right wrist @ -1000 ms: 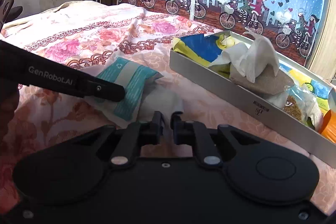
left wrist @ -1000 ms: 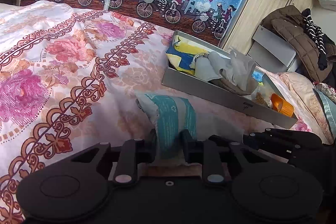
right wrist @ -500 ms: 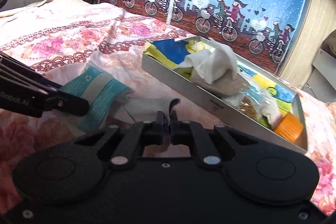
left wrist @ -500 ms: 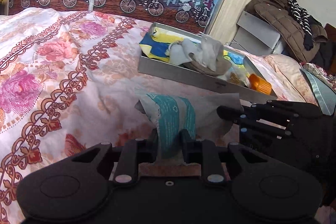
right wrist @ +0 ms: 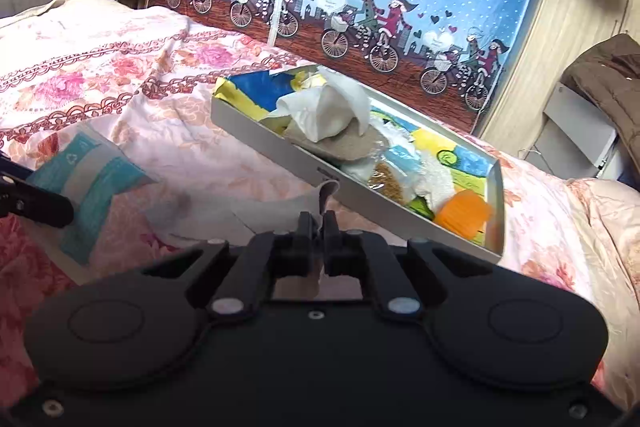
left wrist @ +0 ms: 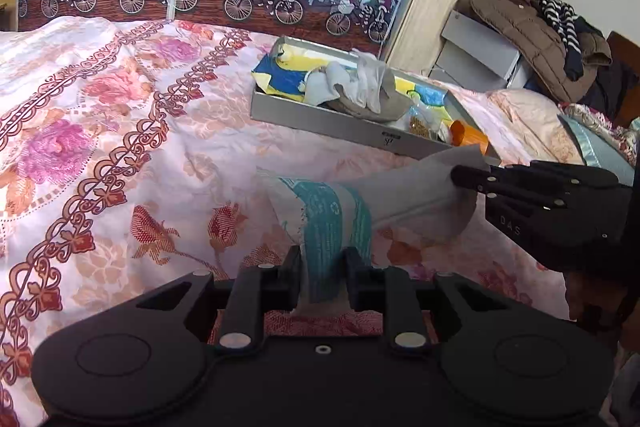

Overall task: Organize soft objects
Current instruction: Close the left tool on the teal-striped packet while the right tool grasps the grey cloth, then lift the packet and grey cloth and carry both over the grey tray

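Note:
A soft white pouch with teal stripes (left wrist: 336, 219) hangs a little above the floral bedspread. My left gripper (left wrist: 323, 259) is shut on its striped end. My right gripper (right wrist: 318, 219) is shut on its plain grey-white end (right wrist: 280, 207), so the pouch is stretched between both. In the left wrist view the right gripper (left wrist: 460, 175) comes in from the right, pinching the pale end (left wrist: 424, 187). In the right wrist view the striped end (right wrist: 92, 183) is at left. A grey tray (left wrist: 340, 119) behind holds white cloths, a beige piece and an orange item.
The tray (right wrist: 360, 191) lies on the floral bedspread (left wrist: 100, 131) near a blue cartoon curtain. A wooden wardrobe, a grey box and a pile of coats (left wrist: 536, 27) stand at the right. A pillow (left wrist: 600, 147) lies at the bed's right end.
The right gripper has pulled the pale end out to the right and up, stretching the pouch. The left gripper keeps its hold on the striped end, and both views have shifted relative to the tray.

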`<state>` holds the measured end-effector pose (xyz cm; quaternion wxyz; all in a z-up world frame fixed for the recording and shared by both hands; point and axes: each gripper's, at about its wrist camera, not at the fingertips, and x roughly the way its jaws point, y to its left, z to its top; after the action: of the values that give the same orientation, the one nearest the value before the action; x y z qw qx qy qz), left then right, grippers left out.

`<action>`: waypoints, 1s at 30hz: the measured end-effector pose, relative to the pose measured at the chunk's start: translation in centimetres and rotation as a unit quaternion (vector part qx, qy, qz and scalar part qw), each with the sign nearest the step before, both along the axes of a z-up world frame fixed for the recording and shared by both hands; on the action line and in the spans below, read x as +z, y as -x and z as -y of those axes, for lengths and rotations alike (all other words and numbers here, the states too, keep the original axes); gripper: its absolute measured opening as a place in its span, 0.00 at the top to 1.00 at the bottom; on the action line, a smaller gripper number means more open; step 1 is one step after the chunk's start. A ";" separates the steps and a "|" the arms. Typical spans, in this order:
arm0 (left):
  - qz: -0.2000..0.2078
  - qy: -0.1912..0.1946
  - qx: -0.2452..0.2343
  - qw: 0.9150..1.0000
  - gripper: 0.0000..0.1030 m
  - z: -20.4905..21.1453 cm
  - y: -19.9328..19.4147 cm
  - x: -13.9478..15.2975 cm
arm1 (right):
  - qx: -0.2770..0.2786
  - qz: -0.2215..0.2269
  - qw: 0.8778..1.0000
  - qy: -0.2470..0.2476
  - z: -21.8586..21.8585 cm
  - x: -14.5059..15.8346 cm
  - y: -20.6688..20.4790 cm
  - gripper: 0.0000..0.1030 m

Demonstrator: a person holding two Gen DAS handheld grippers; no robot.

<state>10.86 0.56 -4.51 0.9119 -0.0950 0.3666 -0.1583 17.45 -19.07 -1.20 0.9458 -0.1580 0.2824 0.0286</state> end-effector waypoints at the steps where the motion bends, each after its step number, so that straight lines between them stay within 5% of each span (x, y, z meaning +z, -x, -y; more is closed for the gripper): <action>1: 0.007 0.004 0.002 1.000 0.78 0.0 0.3 0.3 | -0.002 0.005 1.000 0.001 0.2 0.3 0.4 1.00; 9: 0.066 0.022 0.027 0.997 0.78 0.9 0.1 3.1 | -0.003 0.085 0.996 0.011 1.1 4.4 2.6 1.00; 19: 0.159 0.015 0.027 0.987 0.78 3.9 -7.2 8.4 | -0.060 0.195 0.978 -0.035 7.2 9.1 -0.4 0.99; 30: 0.178 0.009 0.007 0.984 0.78 8.3 -16.3 8.9 | -0.102 0.236 0.962 -0.086 13.3 8.0 -4.7 0.99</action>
<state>27.14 -7.71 4.37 0.9628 -0.0758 0.1960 -0.1700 22.16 -32.42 6.82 0.9935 -0.0482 0.0623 -0.0823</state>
